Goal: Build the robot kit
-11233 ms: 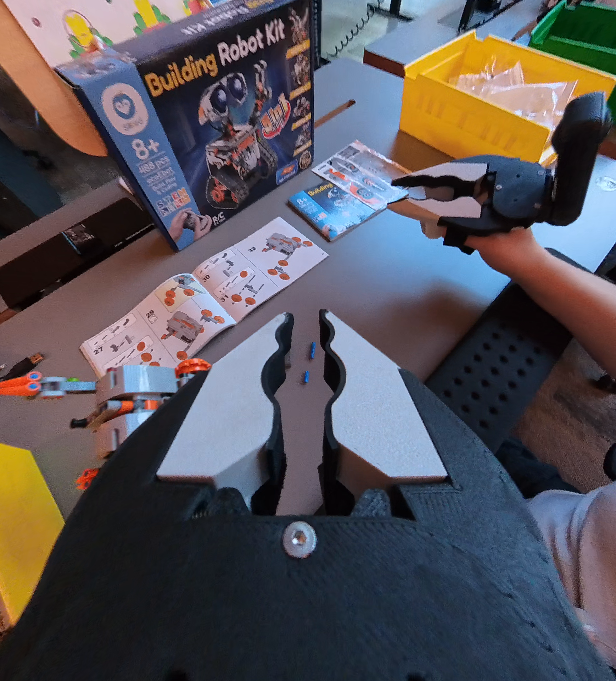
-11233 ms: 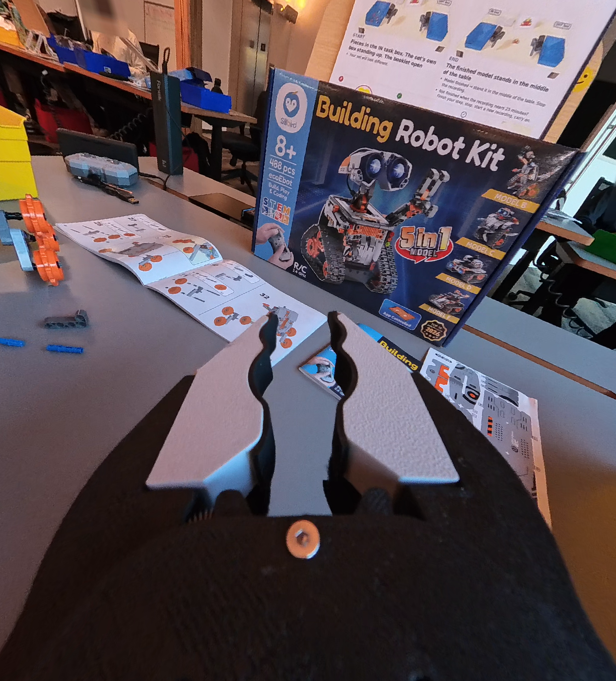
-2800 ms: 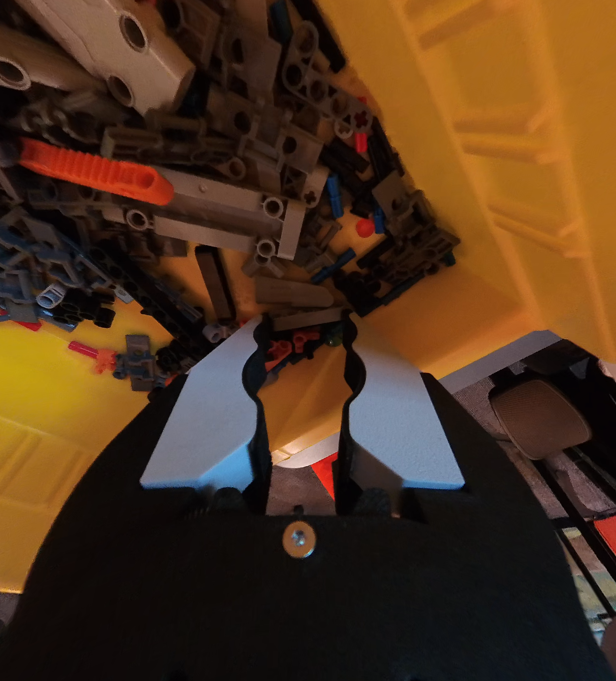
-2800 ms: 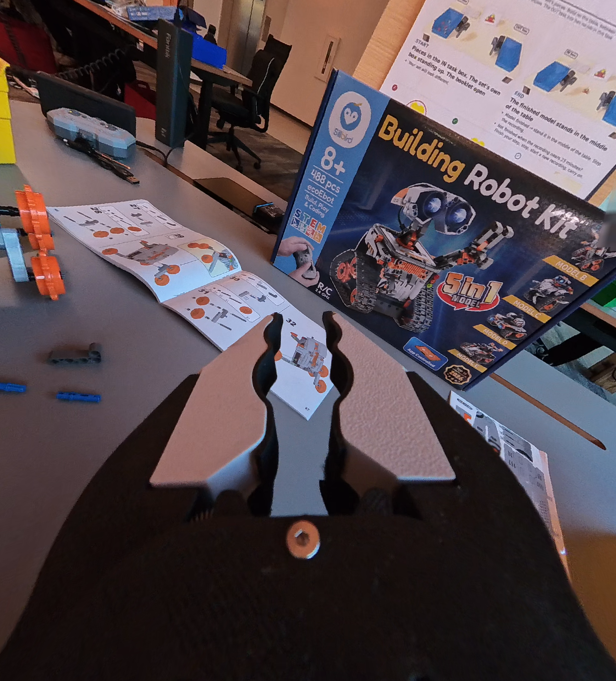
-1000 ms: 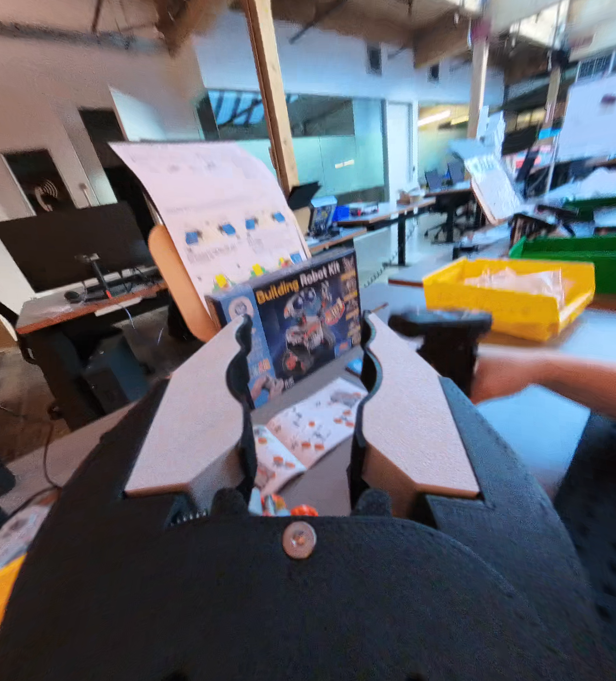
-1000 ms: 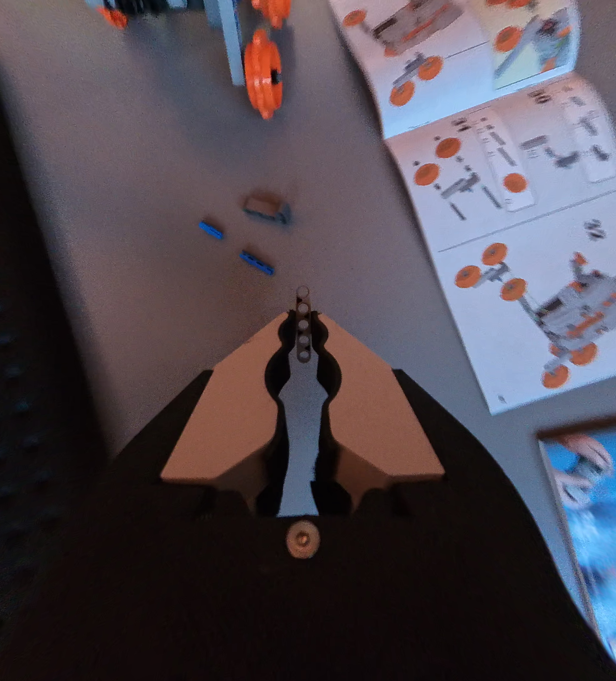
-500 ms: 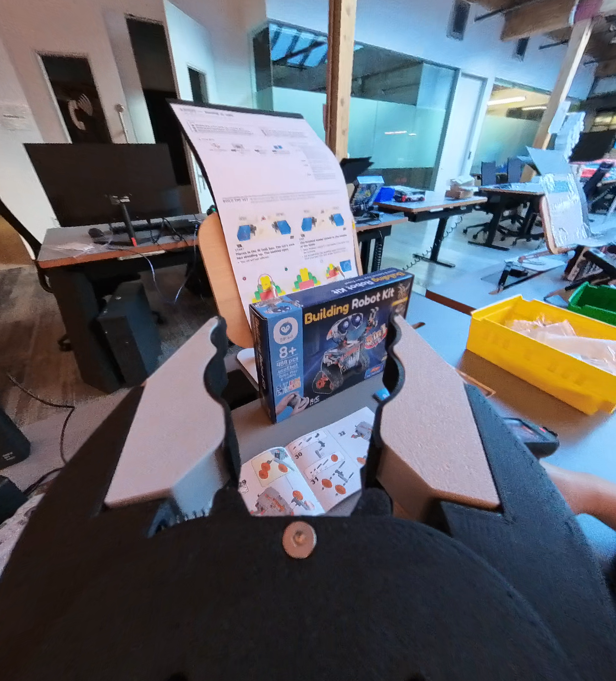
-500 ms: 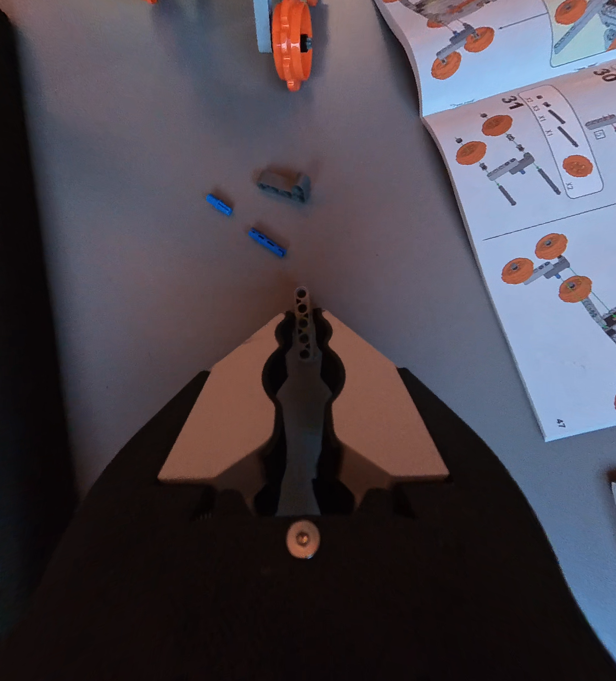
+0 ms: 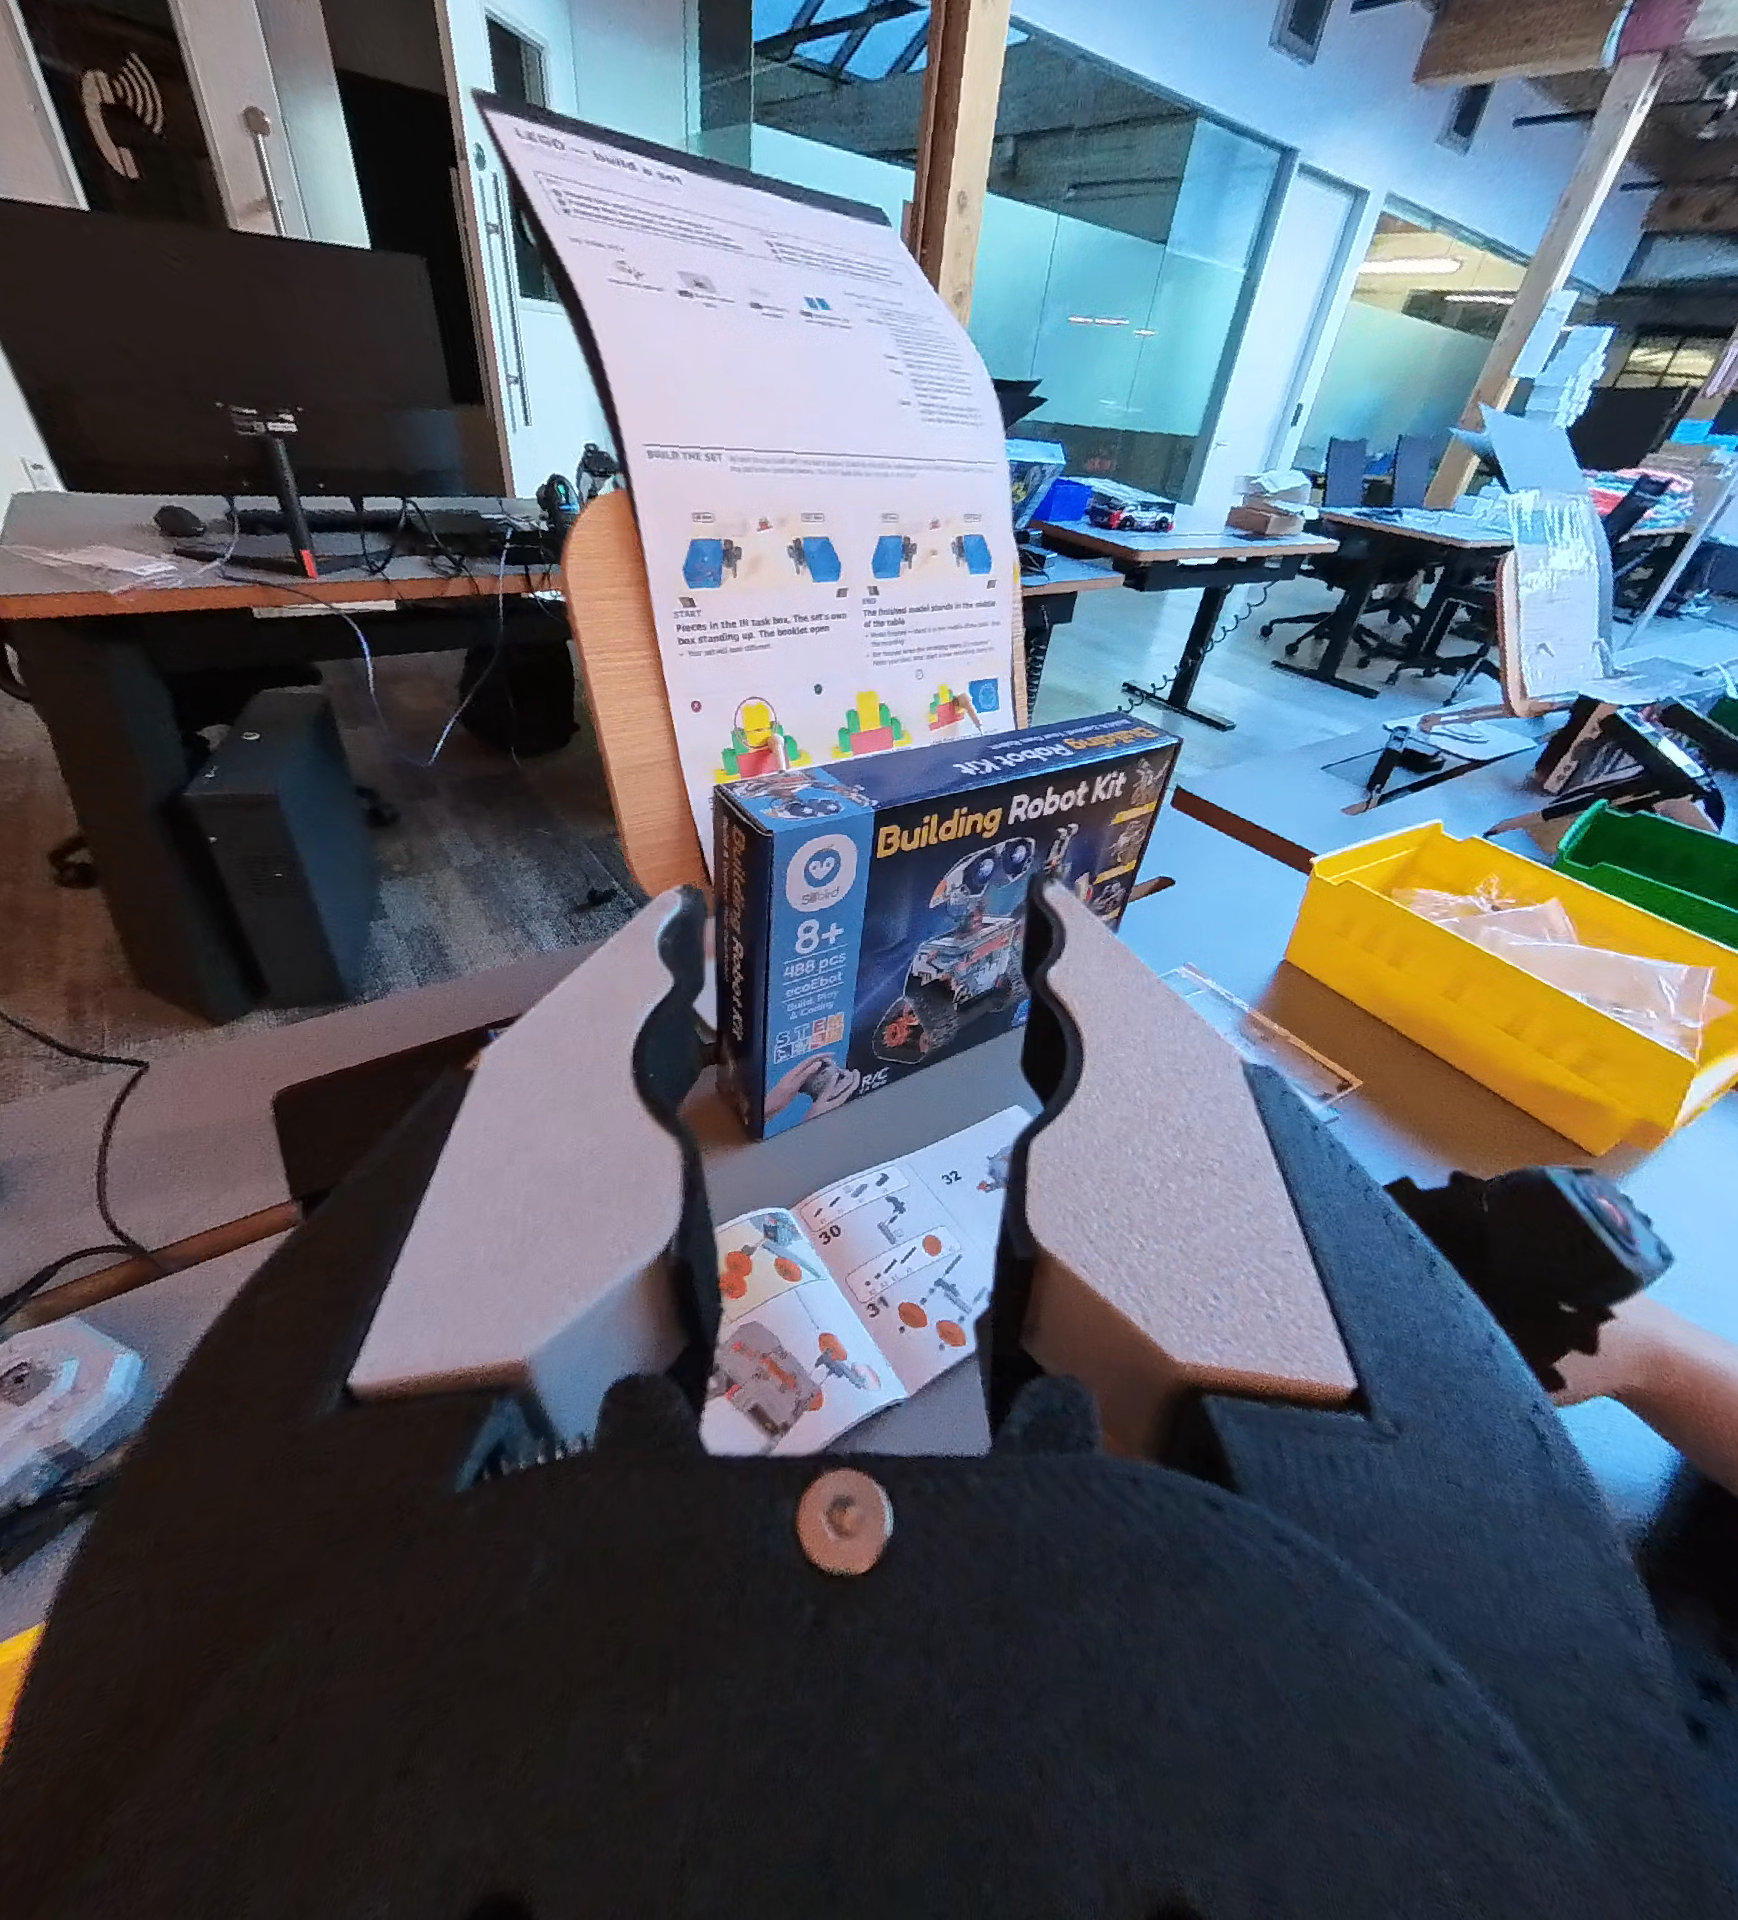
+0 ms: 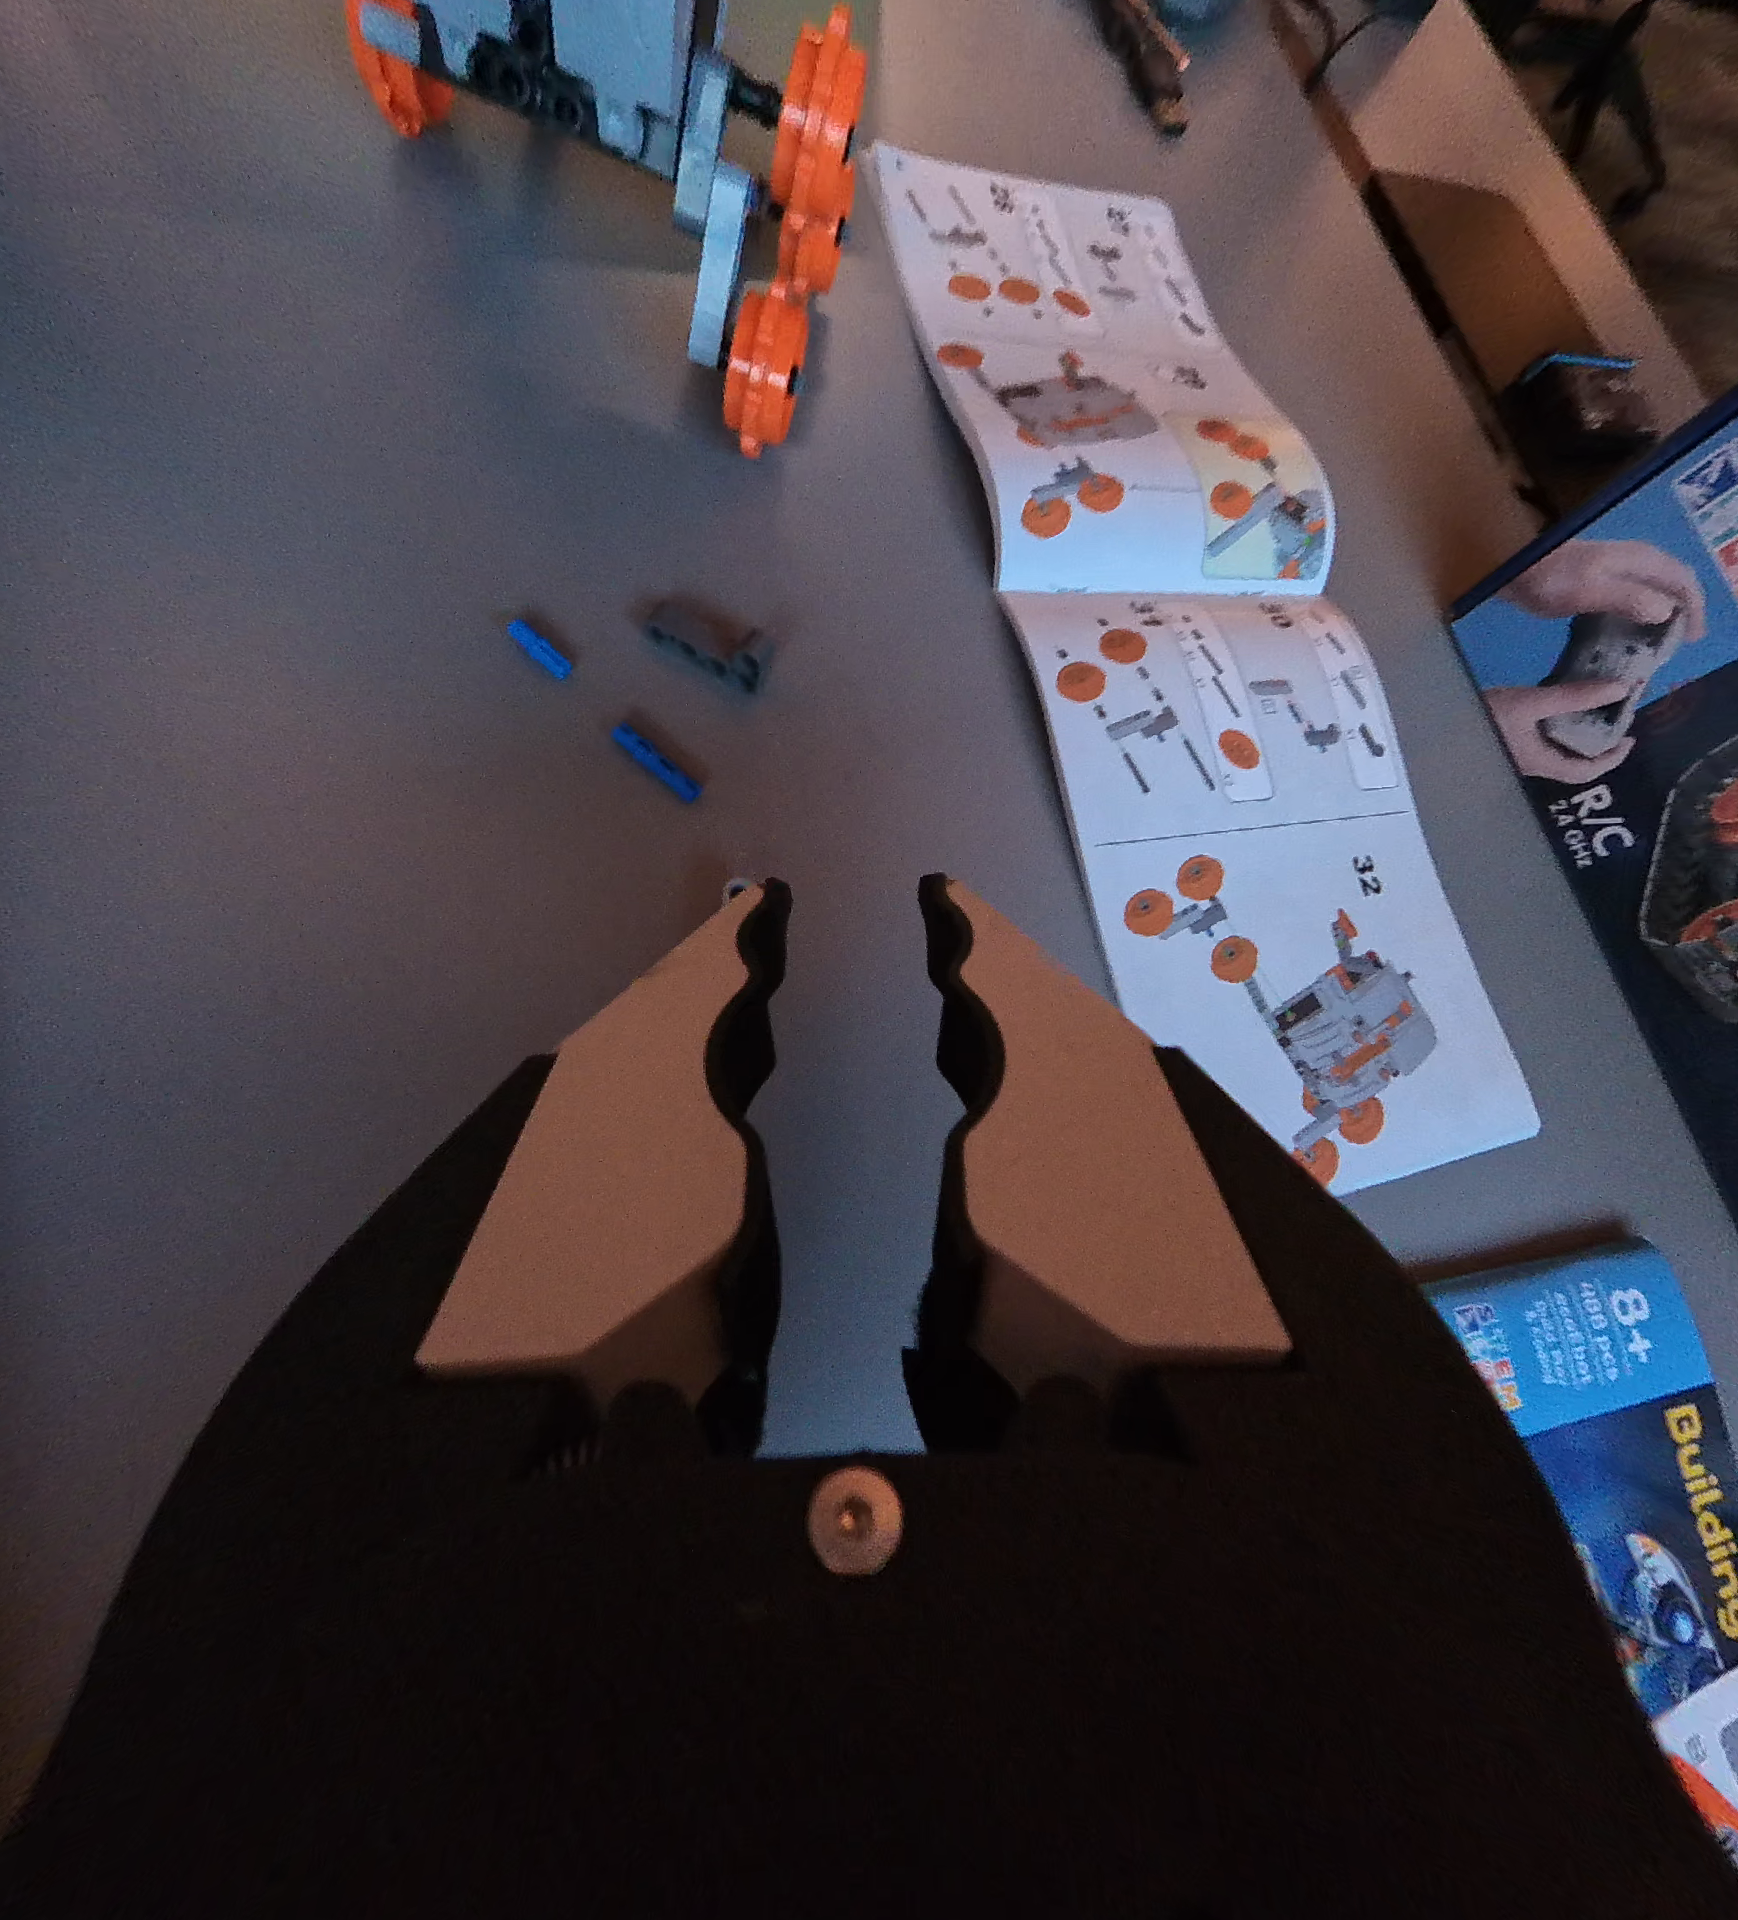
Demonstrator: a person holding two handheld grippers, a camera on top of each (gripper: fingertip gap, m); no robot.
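While the left hand-held gripper [image 9: 854, 935] is raised above the desk [image 9: 1447, 1132] with its jaws wide apart and nothing between them, it faces the upright kit box [image 9: 938, 914], which stands in front of a tall curved instruction sheet [image 9: 792, 436]. Below the box lies the open booklet [image 9: 844, 1268], flat on the desk. To the right sits a yellow bin [image 9: 1530, 987] holding clear plastic bags, with a green bin [image 9: 1696, 883] just behind it. The right hand-held gripper [image 9: 1540, 1257] shows at the right edge, seen from behind, with a forearm trailing off-frame. In the right wrist view, the right hand-held gripper [image 10: 849, 894] points down at the desk [image 10: 221, 623], jaws apart, gap empty. A small grey piece [image 10: 737, 888] peeks out at the tip of its left finger, mostly hidden; contact cannot be judged. Just ahead lie two blue pins [image 10: 655, 762], [image 10: 539, 647] and a dark grey connector [image 10: 709, 644], all apart from each other. Farther ahead stands a partly built grey model with orange wheels [image 10: 740, 208]. Open booklet [image 10: 1187, 665] lies to the right, the kit box [image 10: 1696, 727] beyond it, and a smaller blue booklet [image 10: 1623, 1455] near the lower right.
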